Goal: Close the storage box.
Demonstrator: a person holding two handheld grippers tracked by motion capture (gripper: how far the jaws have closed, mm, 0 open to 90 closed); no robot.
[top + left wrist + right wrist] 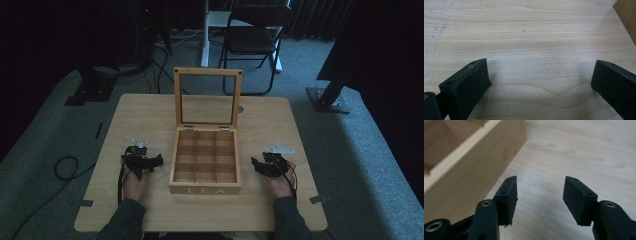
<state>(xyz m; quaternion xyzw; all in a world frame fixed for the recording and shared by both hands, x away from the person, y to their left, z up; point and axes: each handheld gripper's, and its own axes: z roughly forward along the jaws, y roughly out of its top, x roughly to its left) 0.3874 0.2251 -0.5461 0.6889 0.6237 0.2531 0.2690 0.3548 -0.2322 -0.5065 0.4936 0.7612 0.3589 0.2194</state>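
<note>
Both grippers empty, tea box [205, 189] open

Your left hand [134, 182] comes in from the lower left of the high view and holds the left gripper [150, 165] low, its jaws spread wide with nothing between them. Your right hand [281, 181] enters at the lower right, holding the right gripper [257, 165]; its jaws stand partly apart, narrower than the left pair, and grip nothing. Both forearms wear dark sleeves.
</note>
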